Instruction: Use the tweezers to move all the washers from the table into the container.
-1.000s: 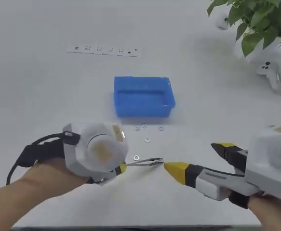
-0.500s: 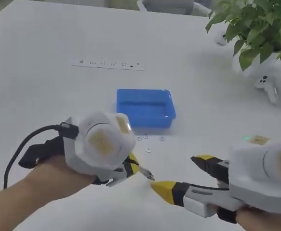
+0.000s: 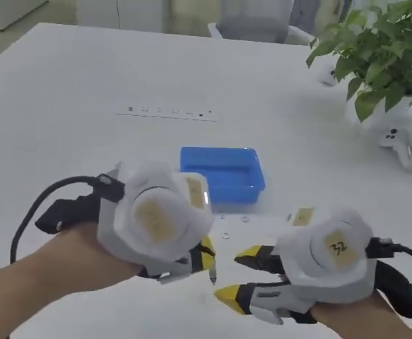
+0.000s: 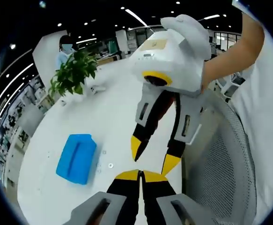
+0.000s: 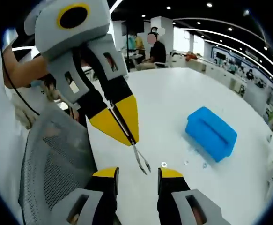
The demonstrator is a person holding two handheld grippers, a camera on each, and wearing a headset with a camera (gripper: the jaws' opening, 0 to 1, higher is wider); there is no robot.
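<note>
A: Where do the washers (image 3: 225, 235) sit?

B: A few lie flat on the desk (image 3: 85, 85), just in front of the blue container (image 3: 223, 169).

A: And the jaws?

B: The left gripper (image 5: 122, 124) has its jaws pressed together on the tweezers (image 5: 139, 159), whose 2 thin tips point down toward the desk. The right gripper (image 3: 235, 277) has its jaws apart, holding nothing.

A: How will a washer handle?

B: Probably light, hard, thin and slippery, and it lies flat. The tips likely need to pinch across the ring, 1 tip through the hole, with gentle pressure, or it may flick away.
</note>
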